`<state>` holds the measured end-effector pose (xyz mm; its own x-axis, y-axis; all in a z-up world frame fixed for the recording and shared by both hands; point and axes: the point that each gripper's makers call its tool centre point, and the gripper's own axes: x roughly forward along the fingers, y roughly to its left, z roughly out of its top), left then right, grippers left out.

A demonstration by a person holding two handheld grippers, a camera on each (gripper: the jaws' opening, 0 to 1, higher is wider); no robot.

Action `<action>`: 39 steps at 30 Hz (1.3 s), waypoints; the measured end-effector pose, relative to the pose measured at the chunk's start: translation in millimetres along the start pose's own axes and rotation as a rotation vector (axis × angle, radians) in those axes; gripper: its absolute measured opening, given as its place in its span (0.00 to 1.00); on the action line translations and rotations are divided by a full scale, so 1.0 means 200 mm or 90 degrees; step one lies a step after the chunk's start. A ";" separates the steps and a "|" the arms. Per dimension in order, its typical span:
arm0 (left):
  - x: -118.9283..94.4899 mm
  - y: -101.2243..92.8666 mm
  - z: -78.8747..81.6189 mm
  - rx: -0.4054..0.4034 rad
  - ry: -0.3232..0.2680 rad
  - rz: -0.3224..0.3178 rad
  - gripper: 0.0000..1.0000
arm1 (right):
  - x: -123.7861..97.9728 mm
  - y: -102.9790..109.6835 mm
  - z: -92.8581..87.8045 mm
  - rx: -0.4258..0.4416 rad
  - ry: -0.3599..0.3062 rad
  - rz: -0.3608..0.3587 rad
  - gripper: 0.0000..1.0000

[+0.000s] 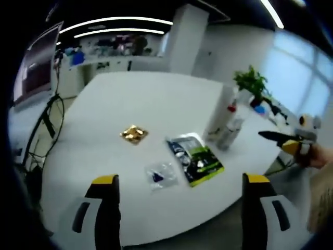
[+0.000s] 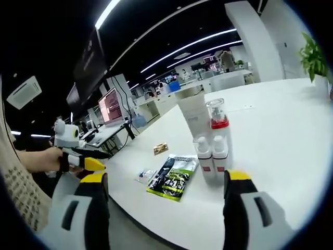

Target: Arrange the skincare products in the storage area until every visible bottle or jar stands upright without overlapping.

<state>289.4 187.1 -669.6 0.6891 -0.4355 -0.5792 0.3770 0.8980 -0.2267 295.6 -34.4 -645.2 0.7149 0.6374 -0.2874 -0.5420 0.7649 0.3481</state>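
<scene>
On a white table (image 1: 130,99), a tall white tube (image 2: 193,112) and a clear-capped bottle with a red collar (image 2: 217,117) stand close together. Two small white pump bottles (image 2: 212,155) stand right in front of them, side by side. The same cluster of bottles (image 1: 228,127) sits at the table's right edge in the left gripper view. My left gripper (image 1: 180,179) is open and off the near edge, holding nothing. My right gripper (image 2: 165,178) is open too, short of the small bottles. A hand holds each gripper: the right gripper (image 1: 283,139) and the left gripper (image 2: 88,159) each show in the other's view.
A green-and-black sachet packet (image 1: 196,159), a small clear sachet (image 1: 160,174) and a gold wrapped item (image 1: 133,134) lie flat mid-table. A potted plant (image 1: 252,80) stands past the bottles. Office desks and screens (image 2: 110,107) lie beyond the table.
</scene>
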 end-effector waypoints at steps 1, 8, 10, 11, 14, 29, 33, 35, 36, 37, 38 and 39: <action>-0.02 -0.01 -0.01 0.010 0.001 0.002 0.97 | 0.00 0.00 0.00 0.001 -0.003 -0.002 0.92; -0.03 -0.05 0.00 0.005 -0.039 -0.024 0.97 | -0.01 -0.01 0.00 0.003 -0.004 -0.005 0.92; -0.02 -0.04 0.06 -0.007 -0.080 -0.024 0.97 | -0.01 -0.01 0.01 -0.001 -0.006 -0.006 0.92; -0.02 -0.04 0.04 -0.009 -0.071 -0.021 0.97 | -0.01 -0.01 0.01 -0.005 -0.008 -0.009 0.92; 0.00 -0.04 0.01 -0.004 -0.050 -0.016 0.97 | -0.02 0.01 0.03 0.004 -0.013 -0.005 0.91; 0.10 -0.02 -0.01 0.008 -0.006 -0.019 0.97 | -0.04 0.00 0.06 0.034 -0.041 -0.001 0.95; 0.12 0.02 0.02 0.015 -0.003 -0.012 0.97 | -0.04 -0.01 0.06 0.039 -0.044 -0.004 0.96; 0.14 0.04 0.04 0.023 0.000 -0.010 0.97 | -0.04 -0.01 0.06 0.039 -0.043 -0.004 0.96; 0.16 0.05 0.05 0.031 0.006 -0.008 0.97 | -0.03 -0.01 0.06 0.038 -0.041 -0.005 0.96; 0.17 0.08 0.05 0.036 0.023 0.000 0.97 | -0.03 -0.02 0.05 0.038 -0.039 -0.005 0.96; 0.18 0.10 0.05 0.036 0.037 0.007 0.97 | -0.03 -0.02 0.05 0.039 -0.038 -0.006 0.96; 0.20 0.13 0.06 0.033 0.046 0.012 0.97 | -0.04 -0.02 0.05 0.040 -0.038 -0.008 0.96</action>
<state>333.4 191.9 -689.7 0.6507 -0.4112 -0.6384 0.3970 0.9009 -0.1756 297.2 -42.6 -635.0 0.7472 0.6201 -0.2390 -0.5056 0.7638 0.4011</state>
